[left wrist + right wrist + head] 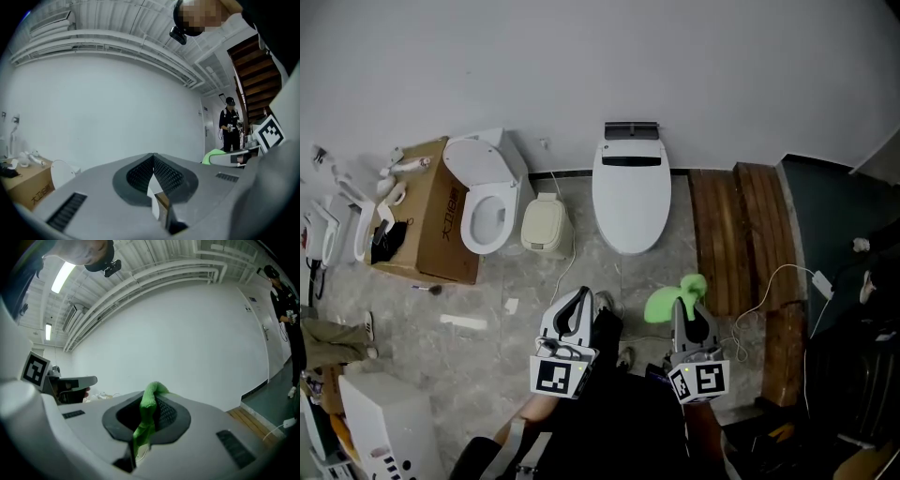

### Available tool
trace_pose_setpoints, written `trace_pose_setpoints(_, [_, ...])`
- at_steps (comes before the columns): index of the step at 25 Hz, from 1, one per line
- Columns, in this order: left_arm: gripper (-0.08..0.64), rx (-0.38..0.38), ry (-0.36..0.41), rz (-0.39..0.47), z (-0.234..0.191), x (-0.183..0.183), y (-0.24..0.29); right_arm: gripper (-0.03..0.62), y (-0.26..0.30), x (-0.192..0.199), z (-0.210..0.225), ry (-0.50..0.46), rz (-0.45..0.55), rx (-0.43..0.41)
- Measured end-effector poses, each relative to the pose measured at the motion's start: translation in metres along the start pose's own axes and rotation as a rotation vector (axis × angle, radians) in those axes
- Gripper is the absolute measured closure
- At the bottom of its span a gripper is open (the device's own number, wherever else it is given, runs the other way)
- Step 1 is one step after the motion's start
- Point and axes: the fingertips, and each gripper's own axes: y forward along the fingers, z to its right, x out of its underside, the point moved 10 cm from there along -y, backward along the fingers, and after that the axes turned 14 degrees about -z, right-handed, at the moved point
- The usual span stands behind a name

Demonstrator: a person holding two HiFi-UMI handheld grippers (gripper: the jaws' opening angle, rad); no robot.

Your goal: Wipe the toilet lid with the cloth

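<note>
The white toilet stands against the back wall with its lid down. My right gripper is held low in front of it, well short of the bowl, shut on a bright green cloth. In the right gripper view the green cloth is pinched between the jaws and bunches up past the tips of the right gripper. My left gripper is beside it on the left, shut with nothing in it. The left gripper view shows the left gripper pointing at the bare wall.
A second toilet with its lid raised stands to the left, next to a cardboard box and a small beige unit. Wooden planks and a white cable lie to the right. A person stands far off.
</note>
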Motion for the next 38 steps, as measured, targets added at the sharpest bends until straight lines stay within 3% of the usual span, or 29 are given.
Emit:
trace_pose_setpoints(6, [0.551, -0.013, -0.022, -0.001, -0.036, -0.01, 0.058, 0.56, 0.062, -0.021, 0.02, -0.013, -0.016, -0.011])
trace_pose_setpoints(17, [0.551, -0.013, -0.063, -0.019, -0.139, -0.037, 0.162, 0.56, 0.212, -0.068, 0.038, -0.021, -0.032, -0.035])
trace_pose_setpoints(26, [0.551, -0.029, -0.064, -0.007, -0.189, -0.054, 0.208, 0.56, 0.3, -0.09, 0.048, -0.069, -0.042, -0.064])
trace_pose_setpoints(38, [0.551, -0.109, -0.107, -0.051, -0.22, -0.04, 0.293, 0.56, 0.432, -0.061, 0.108, -0.085, -0.177, -0.125])
